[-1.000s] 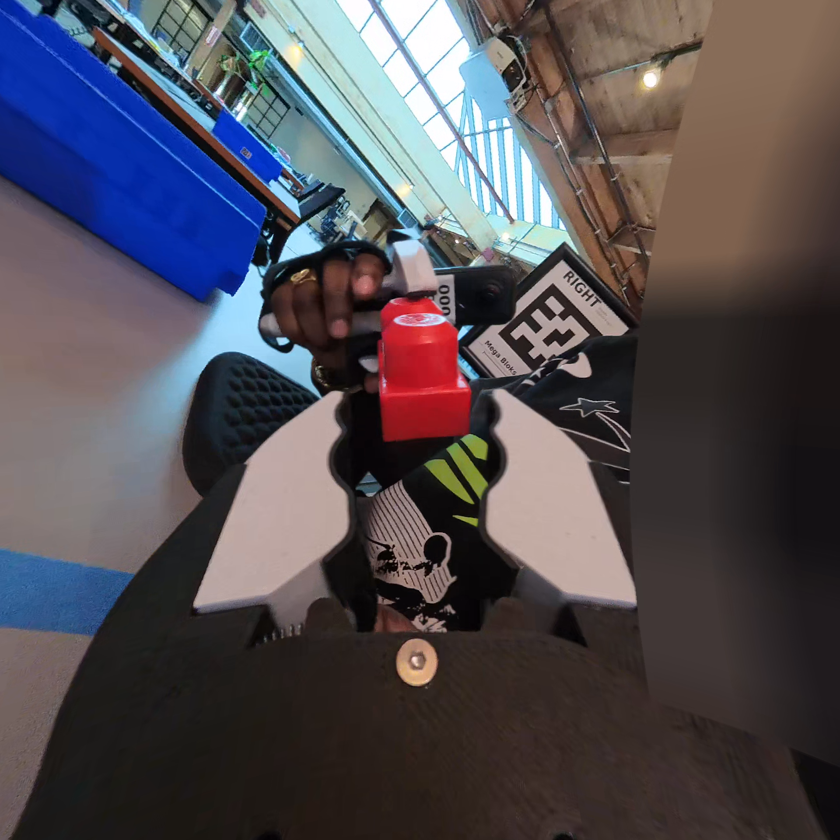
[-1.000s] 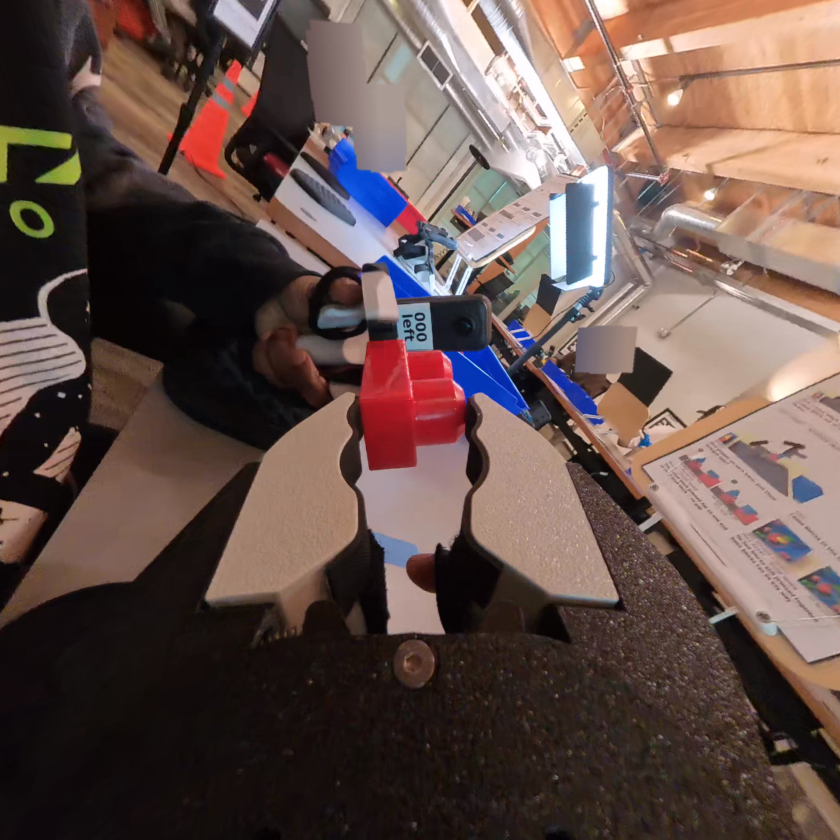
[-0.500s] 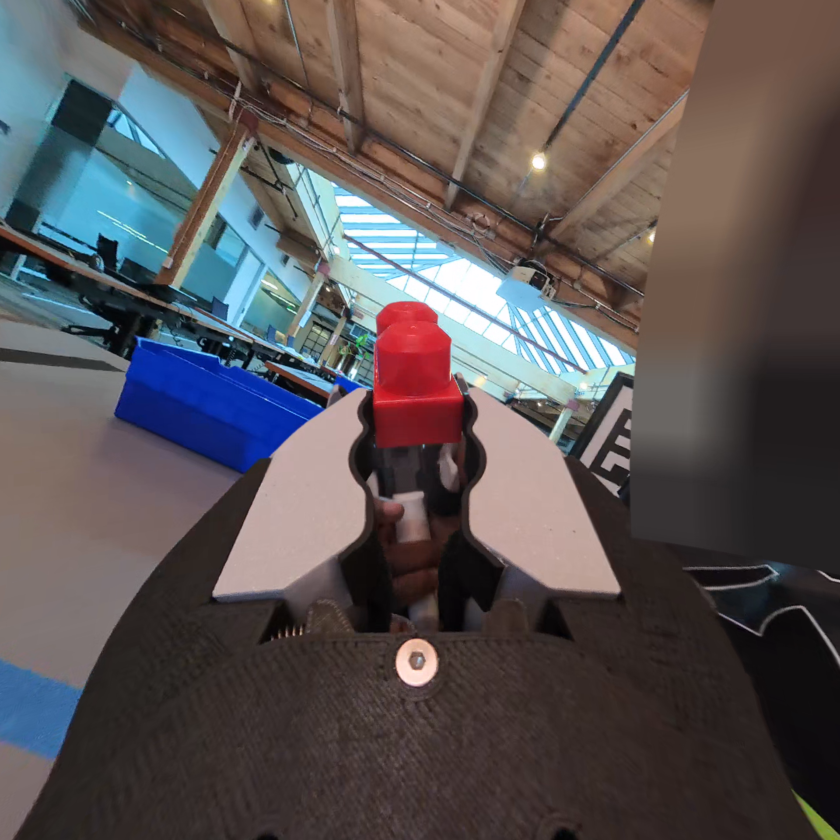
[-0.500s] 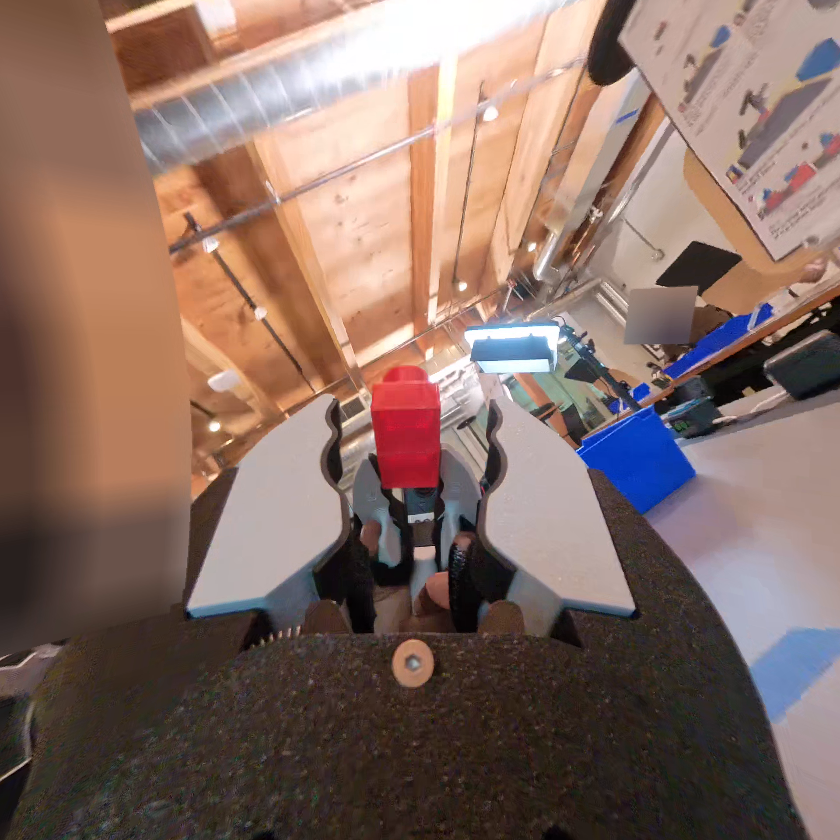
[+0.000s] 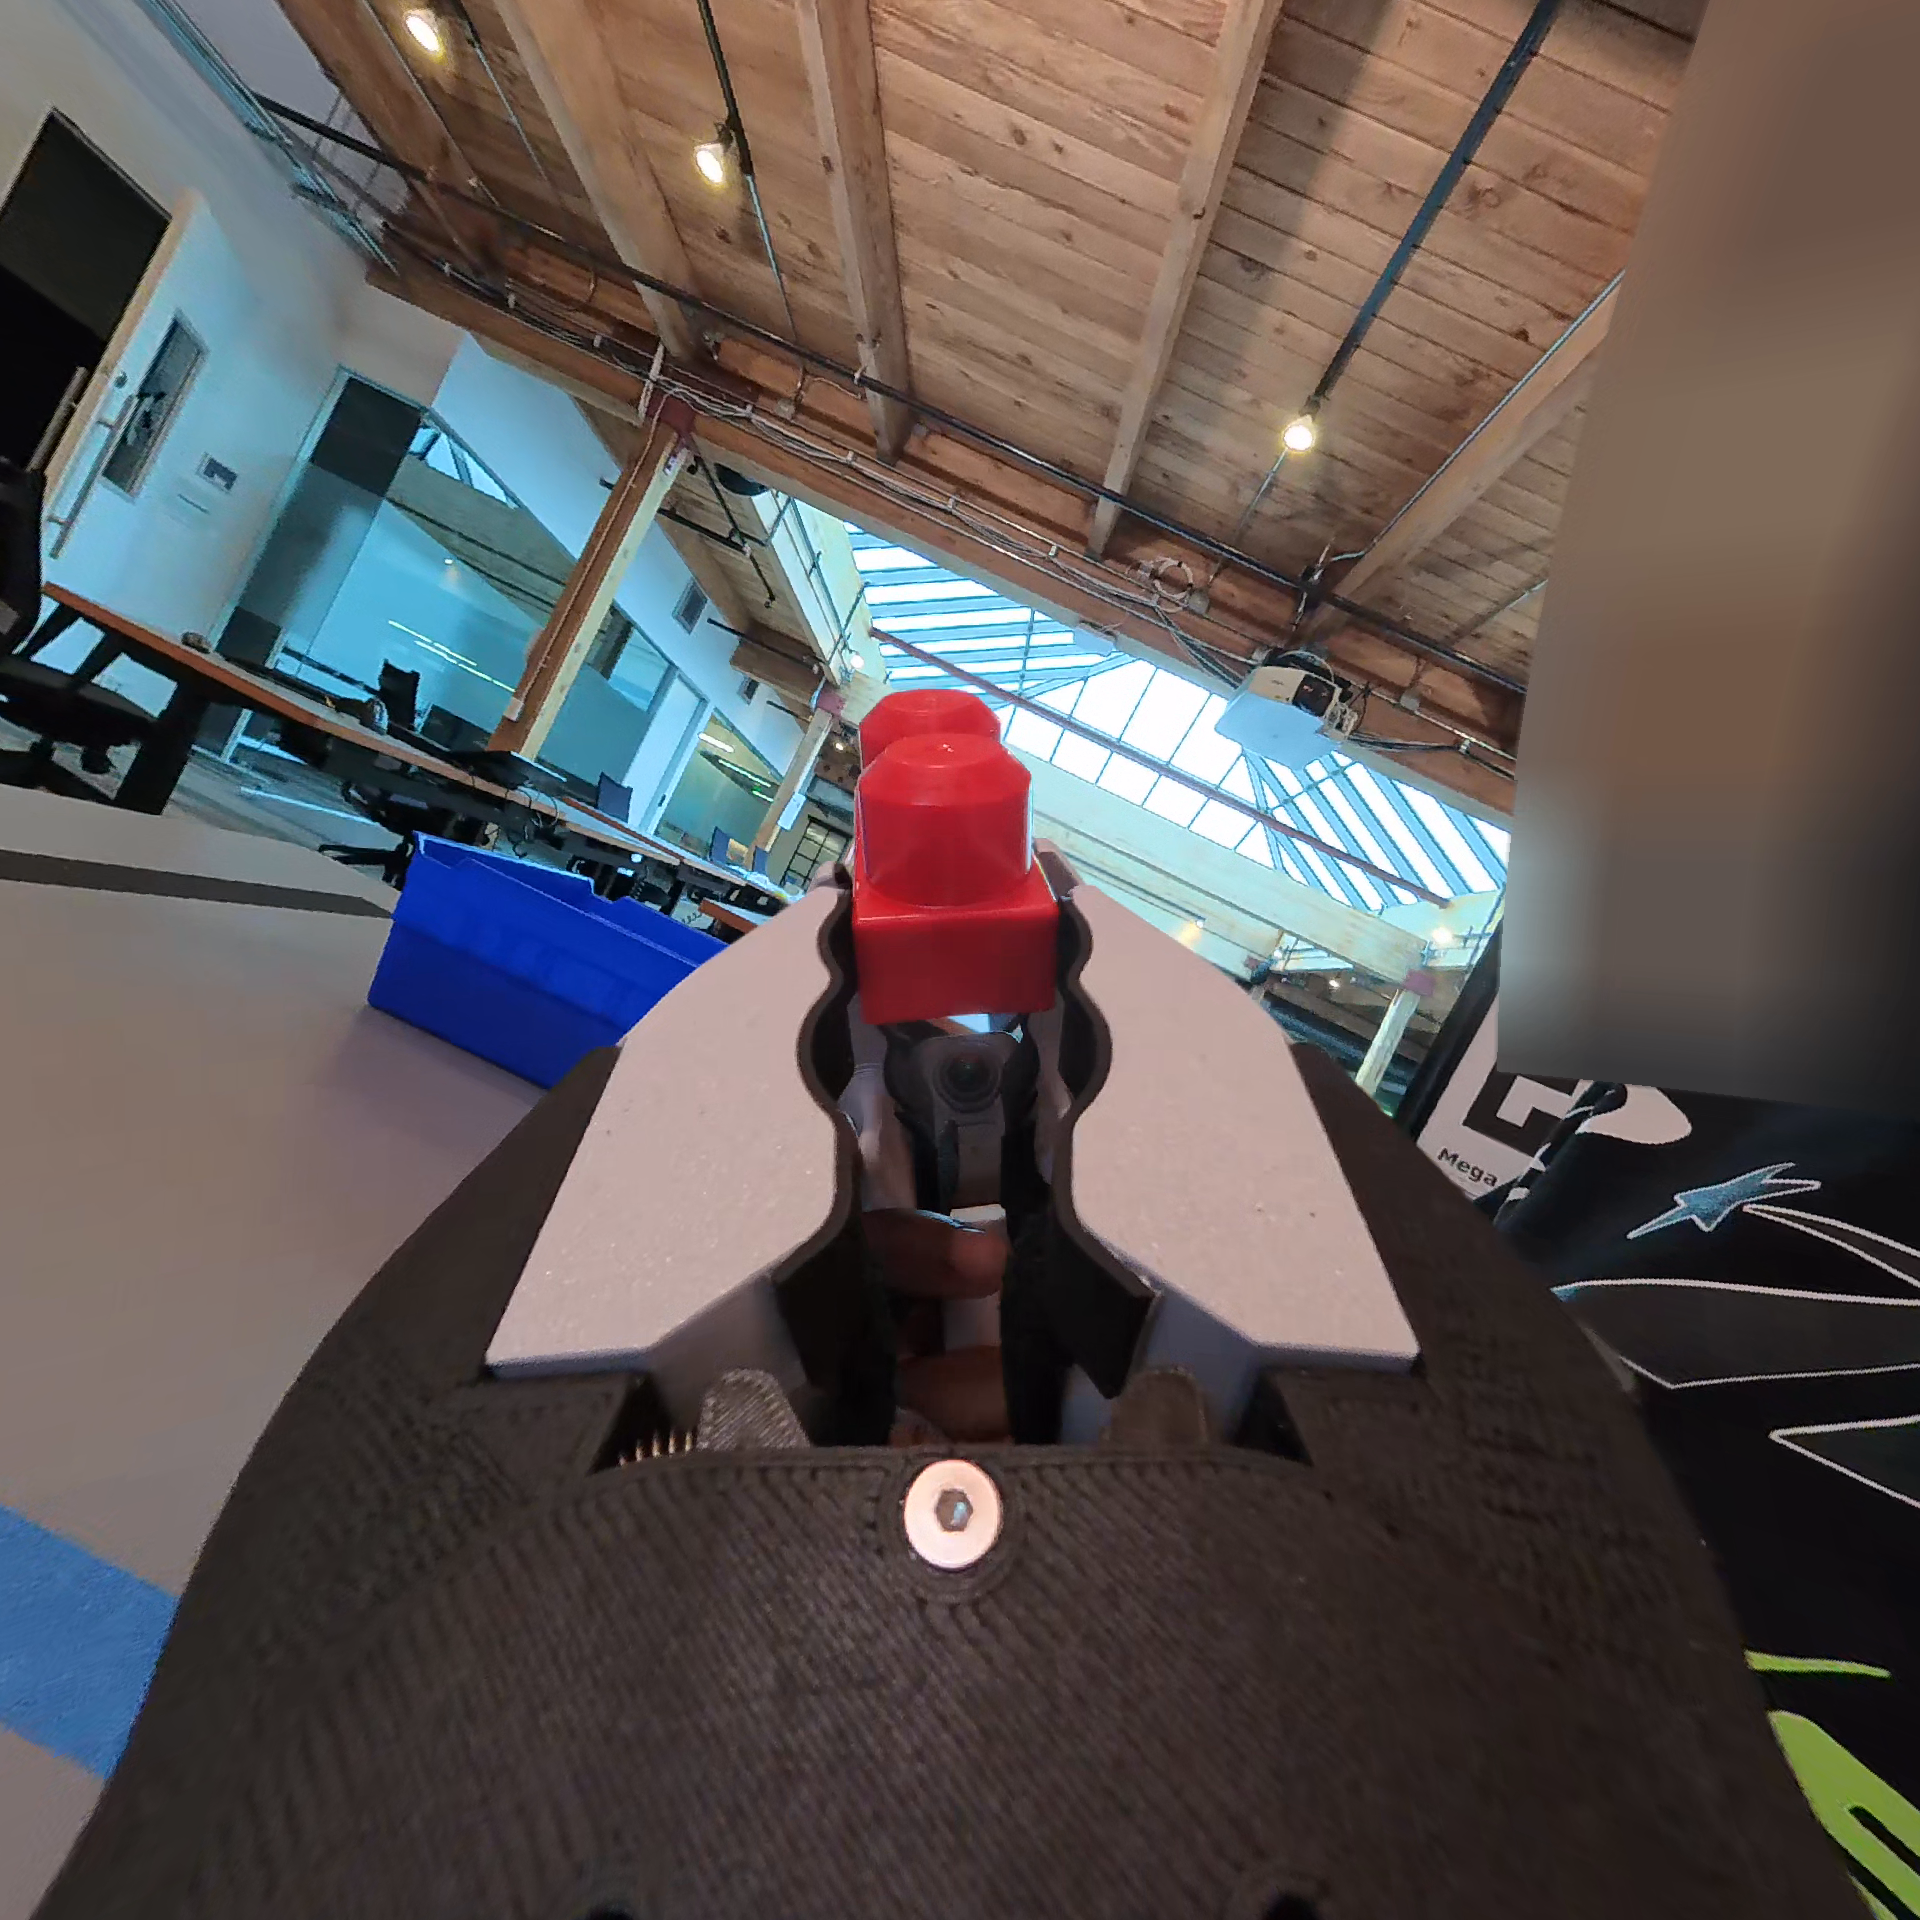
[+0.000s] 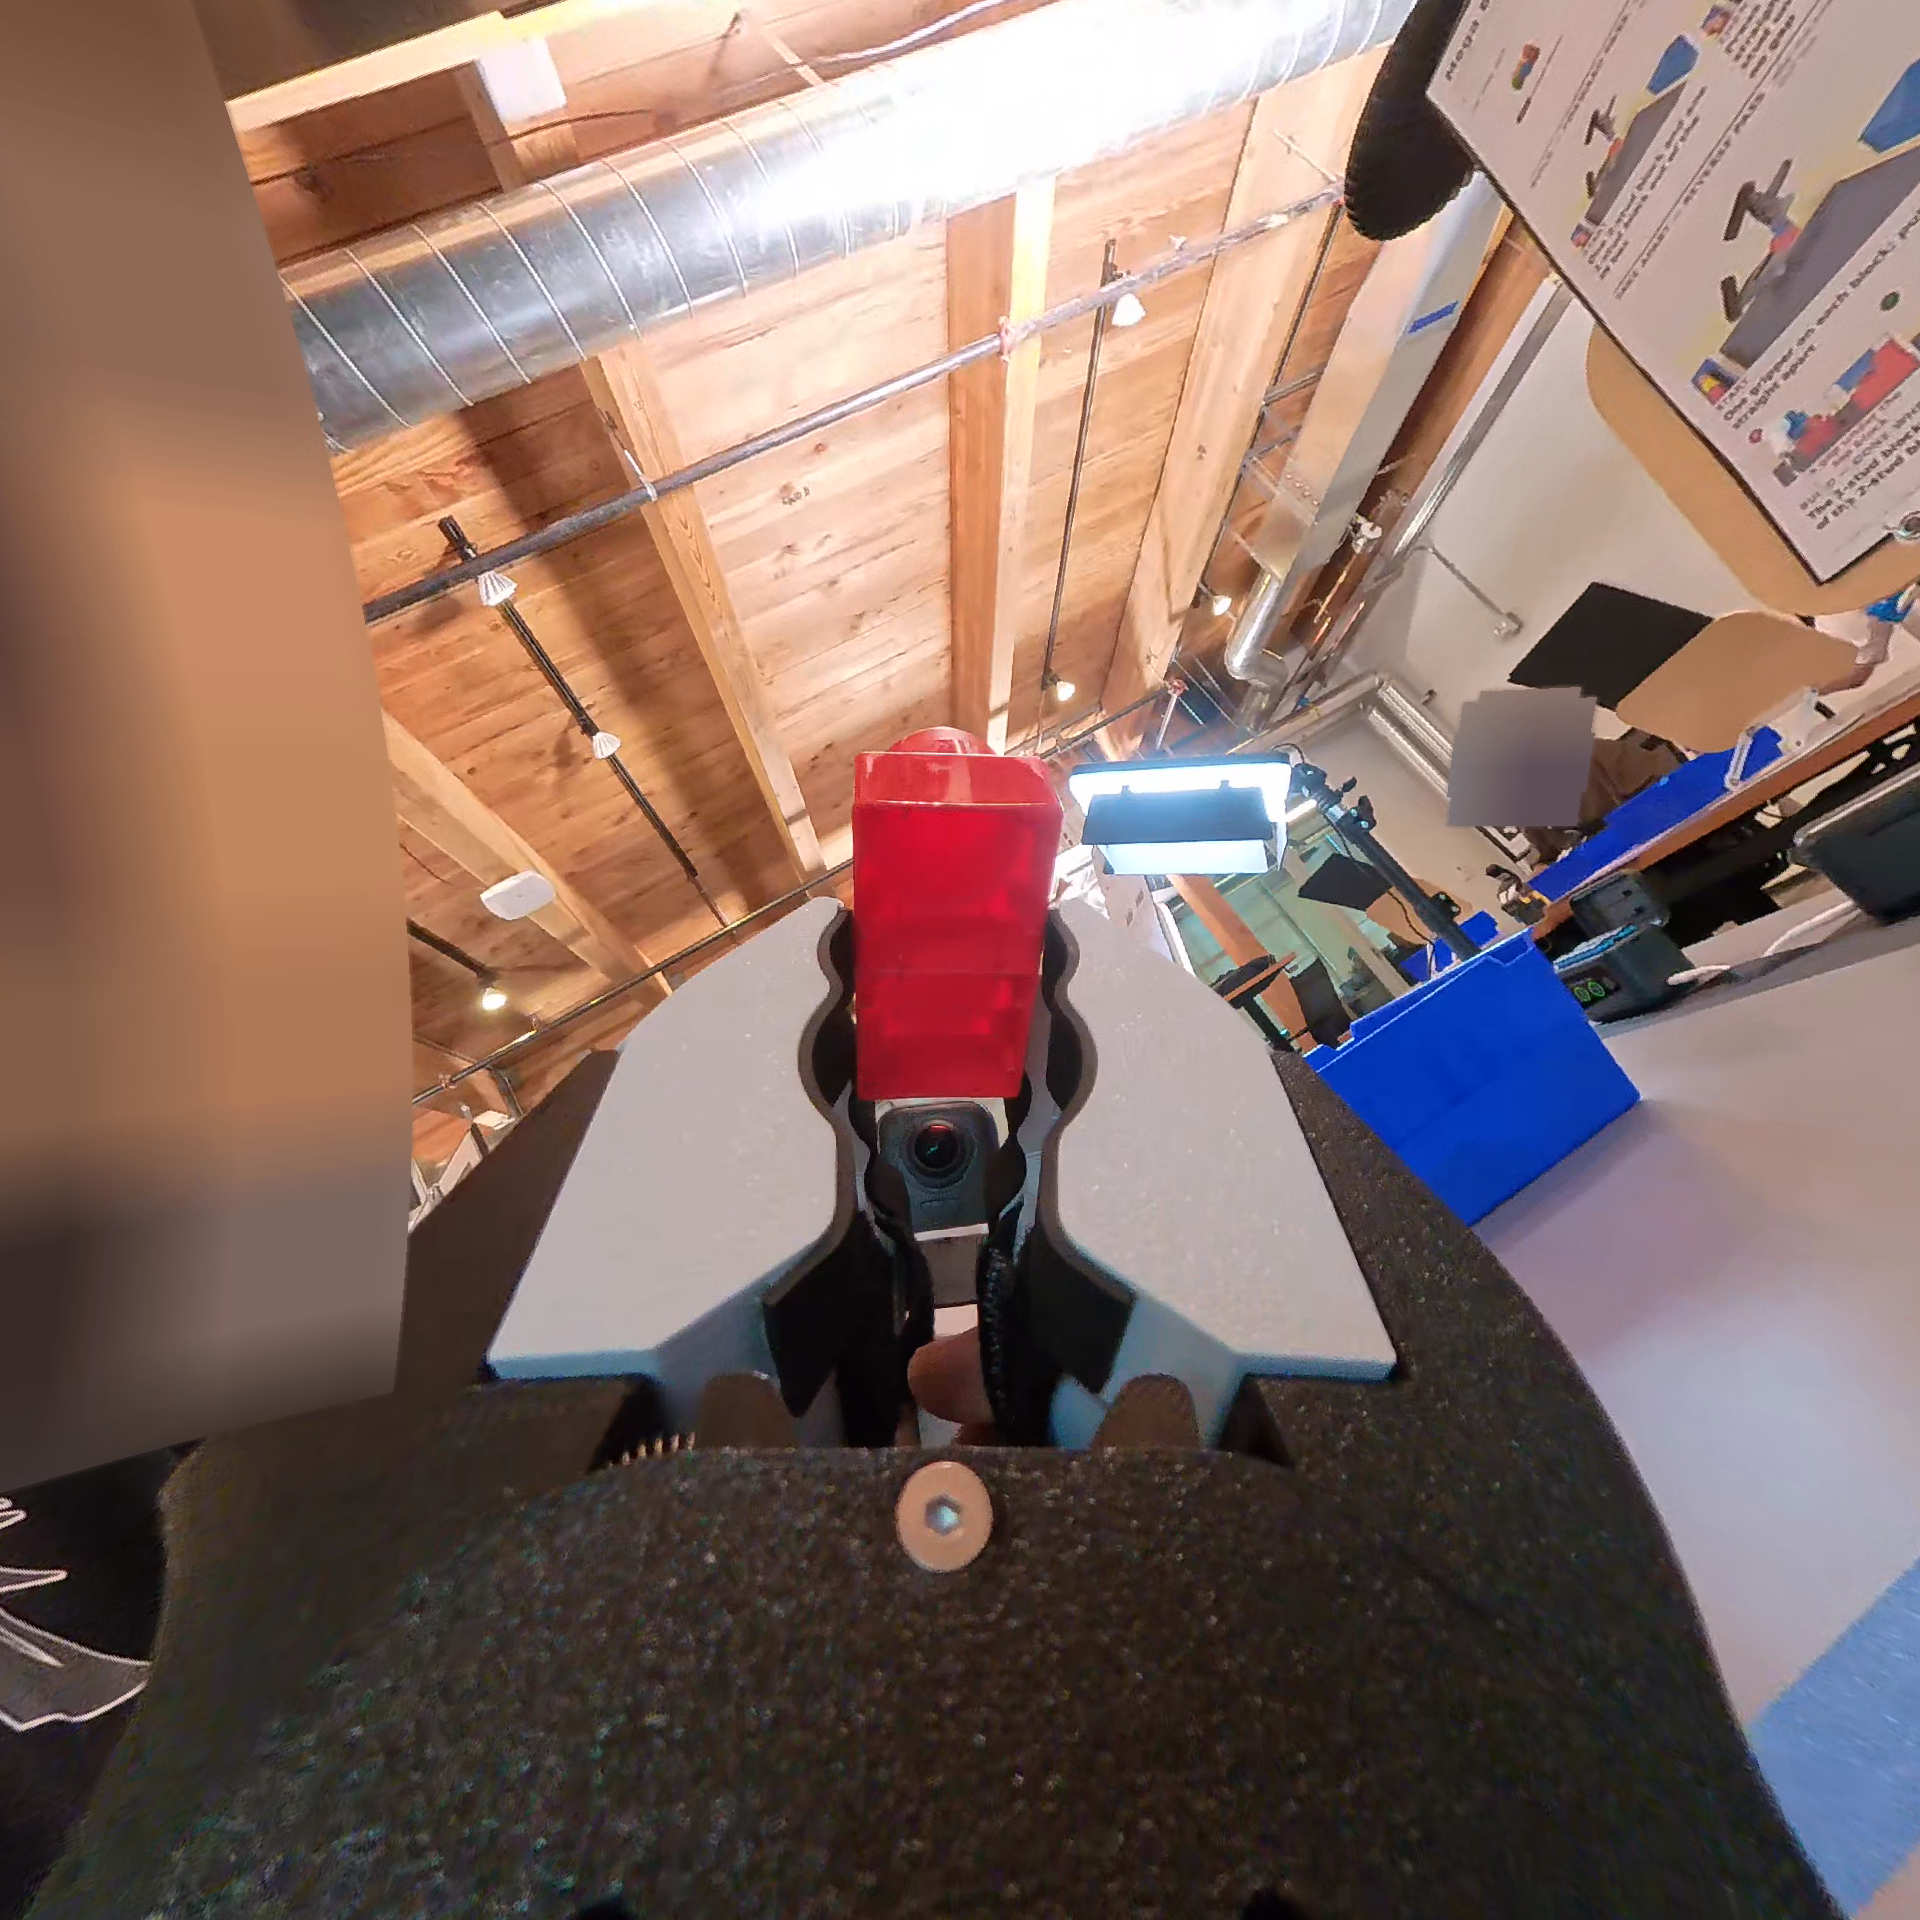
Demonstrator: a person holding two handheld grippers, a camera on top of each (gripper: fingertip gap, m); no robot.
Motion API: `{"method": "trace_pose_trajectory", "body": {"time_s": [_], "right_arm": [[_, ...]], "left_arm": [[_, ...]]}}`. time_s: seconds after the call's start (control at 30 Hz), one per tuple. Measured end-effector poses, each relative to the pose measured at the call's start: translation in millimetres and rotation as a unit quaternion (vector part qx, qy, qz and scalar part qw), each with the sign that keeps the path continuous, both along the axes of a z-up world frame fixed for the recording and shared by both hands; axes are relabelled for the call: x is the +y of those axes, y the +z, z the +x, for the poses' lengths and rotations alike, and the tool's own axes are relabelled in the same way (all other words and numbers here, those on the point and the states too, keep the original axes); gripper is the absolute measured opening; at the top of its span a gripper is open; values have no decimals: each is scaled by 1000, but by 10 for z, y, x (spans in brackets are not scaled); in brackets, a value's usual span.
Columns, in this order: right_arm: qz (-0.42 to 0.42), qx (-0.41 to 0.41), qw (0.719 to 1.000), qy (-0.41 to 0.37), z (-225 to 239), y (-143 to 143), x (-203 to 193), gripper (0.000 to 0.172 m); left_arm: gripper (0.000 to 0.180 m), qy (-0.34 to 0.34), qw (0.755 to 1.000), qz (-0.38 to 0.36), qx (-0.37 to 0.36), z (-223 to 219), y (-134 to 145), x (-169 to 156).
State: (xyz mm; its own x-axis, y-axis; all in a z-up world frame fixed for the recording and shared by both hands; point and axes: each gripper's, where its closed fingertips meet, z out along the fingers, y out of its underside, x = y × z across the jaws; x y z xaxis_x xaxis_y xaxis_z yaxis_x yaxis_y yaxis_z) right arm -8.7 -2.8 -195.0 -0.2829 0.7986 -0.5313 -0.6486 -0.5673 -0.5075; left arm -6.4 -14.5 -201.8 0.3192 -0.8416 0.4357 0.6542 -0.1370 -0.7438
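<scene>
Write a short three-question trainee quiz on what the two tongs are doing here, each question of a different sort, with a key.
1. True or false: the left tongs grip the red plastic two-stud building block with both grey fingers pressed against its sides.
2. Multiple choice: in the right wrist view, the right tongs are closed on (A) a green ball, (B) the red block, (C) nothing.
3. Fill in: the open plastic bin standing on the grey table behind the left tongs is coloured ____.

Key: 1 true; 2 B; 3 blue.
</scene>
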Motion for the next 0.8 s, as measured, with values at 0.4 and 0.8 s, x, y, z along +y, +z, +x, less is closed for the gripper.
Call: {"method": "trace_pose_trajectory", "body": {"time_s": [0.4,0.8], "right_arm": [[9,9,1000,12,33,3,-35,34],[126,-81,986,-73,533,170,212,34]], "left_arm": [[37,-15,1000,-5,9,95,-36,-29],[54,100,956,14,274,-816,145,-68]]}}
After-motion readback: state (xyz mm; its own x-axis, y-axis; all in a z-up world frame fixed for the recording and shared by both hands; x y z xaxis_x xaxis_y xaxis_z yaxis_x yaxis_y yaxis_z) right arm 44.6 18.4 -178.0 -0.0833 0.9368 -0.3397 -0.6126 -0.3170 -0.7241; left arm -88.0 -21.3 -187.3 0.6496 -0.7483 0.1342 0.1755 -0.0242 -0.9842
